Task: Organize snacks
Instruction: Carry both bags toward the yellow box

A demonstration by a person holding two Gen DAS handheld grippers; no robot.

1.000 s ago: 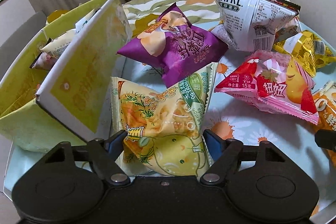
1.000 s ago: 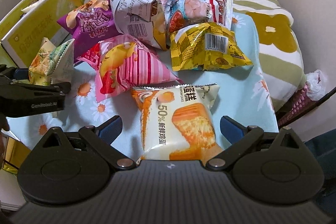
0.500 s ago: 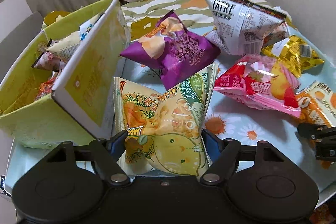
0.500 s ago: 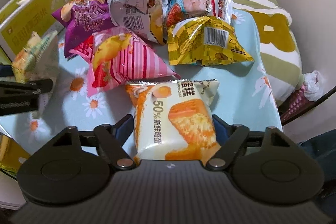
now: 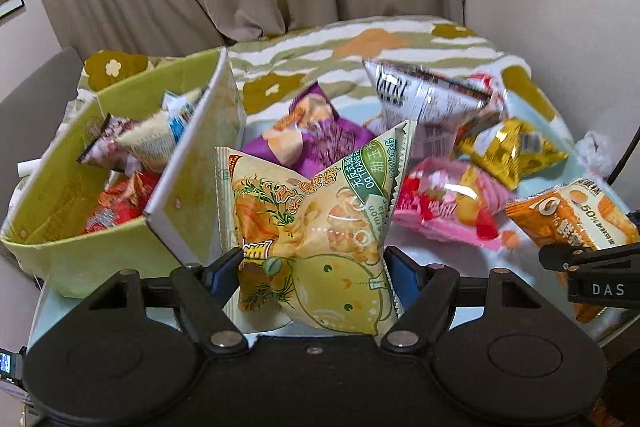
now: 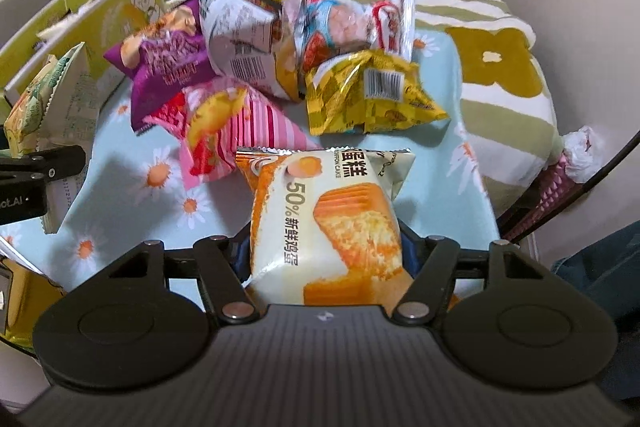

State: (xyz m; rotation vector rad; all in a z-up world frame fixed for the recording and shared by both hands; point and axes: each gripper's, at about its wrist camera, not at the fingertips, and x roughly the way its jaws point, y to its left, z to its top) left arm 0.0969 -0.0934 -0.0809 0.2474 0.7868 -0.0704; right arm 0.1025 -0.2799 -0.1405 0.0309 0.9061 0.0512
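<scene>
My left gripper (image 5: 312,261) is shut on a yellow-green corn snack bag (image 5: 316,211) and holds it upright above the table, beside the open flap (image 5: 192,163) of a green box (image 5: 72,259). The box holds several snack bags. In the right wrist view the same corn snack bag (image 6: 44,99) hangs at the far left. My right gripper (image 6: 324,251) has an orange and white cake packet (image 6: 328,211) between its fingers. Its jaws are closing, and the pads press on the packet's sides. The cake packet (image 5: 568,219) also shows at the right of the left wrist view.
Loose bags lie on the daisy tablecloth (image 6: 120,187): a purple one (image 6: 168,67), a white one (image 6: 244,39), a pink striped one (image 6: 224,123), a yellow one (image 6: 368,95) and a clear red-white one (image 6: 352,23). A floral blanket (image 6: 500,67) and a curtain lie behind.
My right gripper's jaws went from wide open to pressing on the cake packet. My left gripper rose with the corn snack bag, so the box and table sit lower in its view.
</scene>
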